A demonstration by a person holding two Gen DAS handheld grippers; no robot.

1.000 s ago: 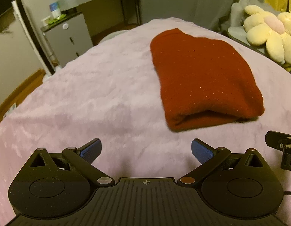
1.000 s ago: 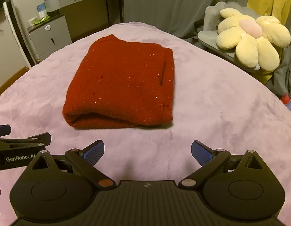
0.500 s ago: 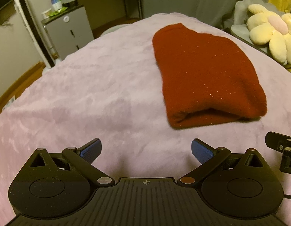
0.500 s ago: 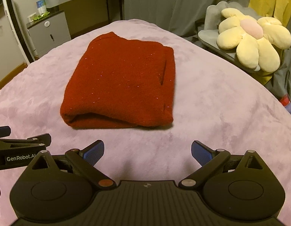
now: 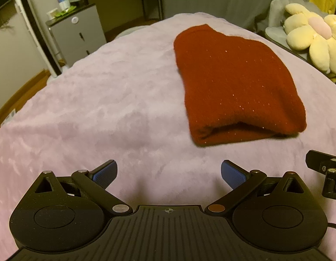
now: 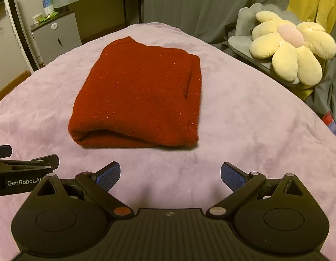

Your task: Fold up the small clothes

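Bare blanket (image 6: 244, 113) lies open on every side of the folded garment (image 6: 141, 95); the flower cushion (image 6: 291, 50) crowds the right edge, seemingly off the bed.

A dark red knitted garment (image 6: 141, 95) with faint glittery flecks lies folded into a thick rectangle, centre of the frame in the right wrist view, rounded fold edge toward the bottom.
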